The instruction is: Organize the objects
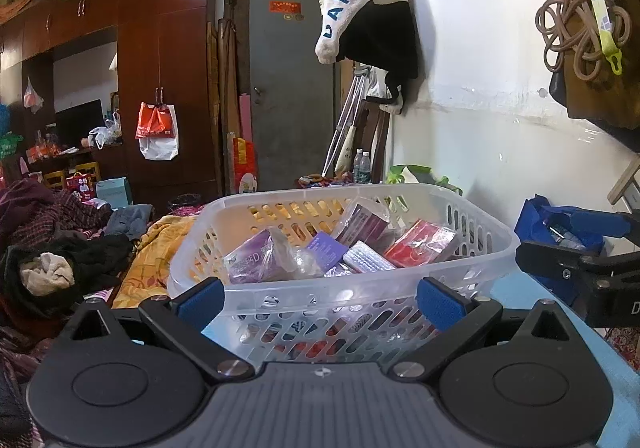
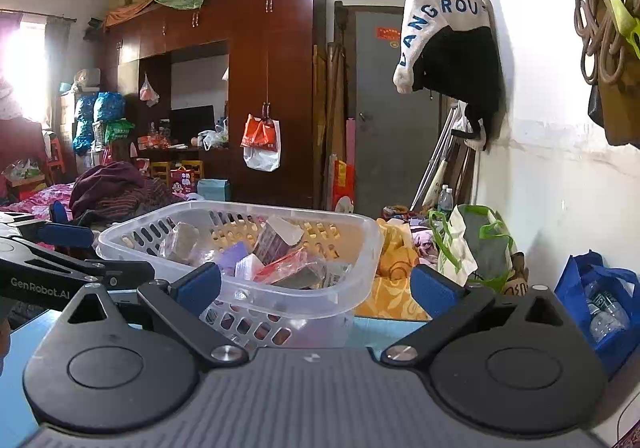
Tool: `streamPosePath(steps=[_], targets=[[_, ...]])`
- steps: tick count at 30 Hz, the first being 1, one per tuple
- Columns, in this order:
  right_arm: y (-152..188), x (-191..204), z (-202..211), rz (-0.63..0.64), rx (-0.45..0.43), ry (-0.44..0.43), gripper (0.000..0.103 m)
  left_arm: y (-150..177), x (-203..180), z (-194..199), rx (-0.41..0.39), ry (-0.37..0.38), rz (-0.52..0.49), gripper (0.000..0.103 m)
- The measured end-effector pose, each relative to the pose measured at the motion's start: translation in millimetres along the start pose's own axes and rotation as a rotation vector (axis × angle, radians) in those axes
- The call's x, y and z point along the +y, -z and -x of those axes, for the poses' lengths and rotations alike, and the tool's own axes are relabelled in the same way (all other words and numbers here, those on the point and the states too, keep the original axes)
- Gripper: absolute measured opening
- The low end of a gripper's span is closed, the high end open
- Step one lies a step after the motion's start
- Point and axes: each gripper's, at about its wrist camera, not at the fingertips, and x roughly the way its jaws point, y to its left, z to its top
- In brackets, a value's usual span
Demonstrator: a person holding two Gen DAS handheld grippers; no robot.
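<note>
While both claws gape | "GenRobot.AI" on left claw (image 2: 60, 236) — basket (image 2: 280, 304) beside

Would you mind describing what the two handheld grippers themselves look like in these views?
Both match: the left gripper and right gripper have a ribbed grey body, two round black discs, black linkage arms with silver pivot screws, and blue textured pads on the fingers. The left gripper's side reads "GenRobot.AI" in the right wrist view. No cables or sleeves show.

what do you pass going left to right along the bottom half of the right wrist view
left hand-held gripper → clear plastic basket of packets → yellow cloth → white and green bag → blue bag holding water bottles
</note>
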Motion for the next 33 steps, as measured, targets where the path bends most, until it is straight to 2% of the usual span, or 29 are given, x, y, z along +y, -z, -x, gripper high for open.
streamPosePath(steps=[33], targets=[[3.7, -2.2, -5.2, 0.009, 0.017, 0.008, 0.103, -1.0, -8.3, -4.6, 0.008, 0.001, -0.014, 0.103]])
